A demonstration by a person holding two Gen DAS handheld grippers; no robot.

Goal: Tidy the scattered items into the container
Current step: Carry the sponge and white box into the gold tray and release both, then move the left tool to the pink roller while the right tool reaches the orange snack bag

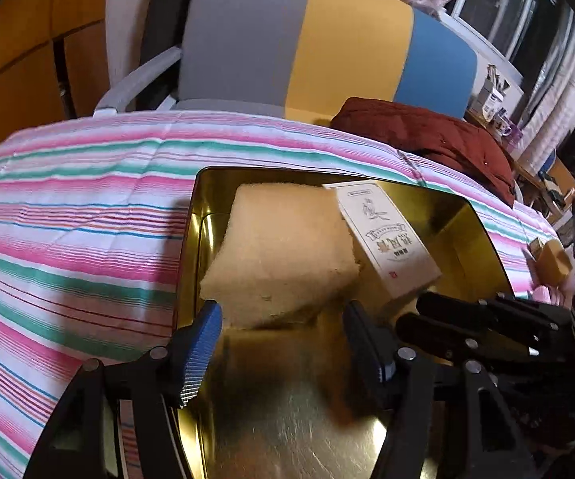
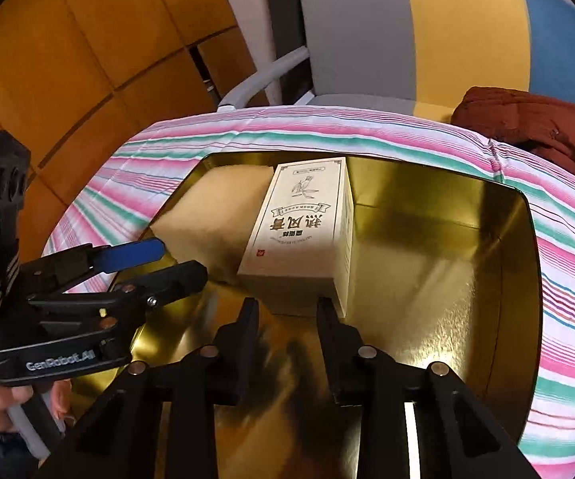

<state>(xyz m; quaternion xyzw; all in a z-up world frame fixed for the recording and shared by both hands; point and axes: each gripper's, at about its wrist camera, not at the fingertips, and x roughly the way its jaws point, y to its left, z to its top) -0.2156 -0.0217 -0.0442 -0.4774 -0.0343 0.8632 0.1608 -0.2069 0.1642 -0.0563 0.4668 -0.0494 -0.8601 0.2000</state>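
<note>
Gold tin (image 1: 475,239): it sits on your striped cloth (image 1: 68,207).
Sponge (image 1: 283,255): inside, left part.
Carton (image 2: 303,227): inside, leaning on the sponge.
Left gripper (image 1: 283,319): your jaws stand apart, sponge's near edge between them.
Right gripper (image 2: 287,311): your jaws narrow, empty, just before the carton.

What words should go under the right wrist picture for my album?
A cream printed cardboard box and a beige sponge block sit inside the shiny gold metal tin on a striped cloth.

Gold tin (image 2: 447,247) lies open on my striped cloth. Inside: beige sponge pad (image 1: 283,255) at left, cream printed box (image 2: 303,231) leaning against it.
</note>
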